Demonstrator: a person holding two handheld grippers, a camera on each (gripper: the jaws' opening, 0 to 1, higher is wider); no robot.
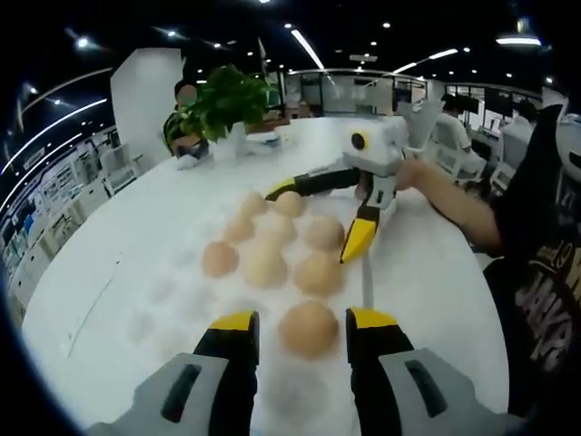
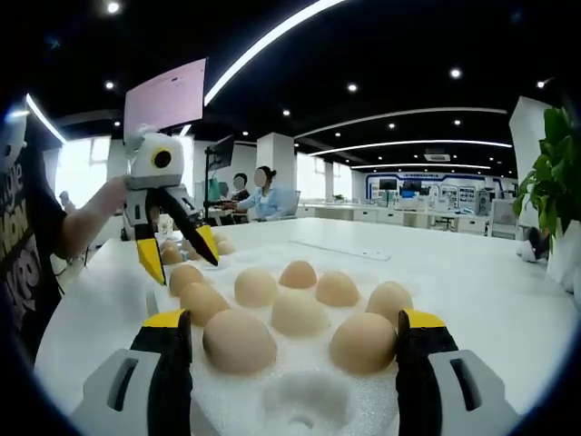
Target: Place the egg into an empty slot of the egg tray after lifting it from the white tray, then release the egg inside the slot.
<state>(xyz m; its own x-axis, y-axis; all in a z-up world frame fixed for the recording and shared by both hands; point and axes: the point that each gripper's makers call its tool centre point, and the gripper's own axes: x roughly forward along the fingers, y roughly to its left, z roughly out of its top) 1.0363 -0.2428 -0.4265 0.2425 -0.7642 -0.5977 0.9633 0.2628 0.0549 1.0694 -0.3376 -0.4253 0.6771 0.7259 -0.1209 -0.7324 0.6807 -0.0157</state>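
A white foam egg tray (image 1: 172, 295) lies on the round white table and holds several tan eggs. Several slots on its left side are bare. My left gripper (image 1: 303, 320) is open, its yellow-tipped jaws standing either side of the nearest egg (image 1: 309, 329) with gaps showing. My right gripper (image 1: 320, 213) hangs open over the tray's far end. In the right gripper view, the right gripper (image 2: 295, 320) is open and wide, with two eggs (image 2: 238, 341) just ahead and a bare slot (image 2: 300, 400) below. The left gripper (image 2: 179, 252) stands open at the far end, over an egg.
A leafy plant in a white pot (image 1: 227, 104) stands at the table's far side, also the plant (image 2: 554, 182) at the right edge. A person's forearm (image 1: 445, 195) reaches in from the right. People sit at desks (image 2: 263, 204) beyond the table.
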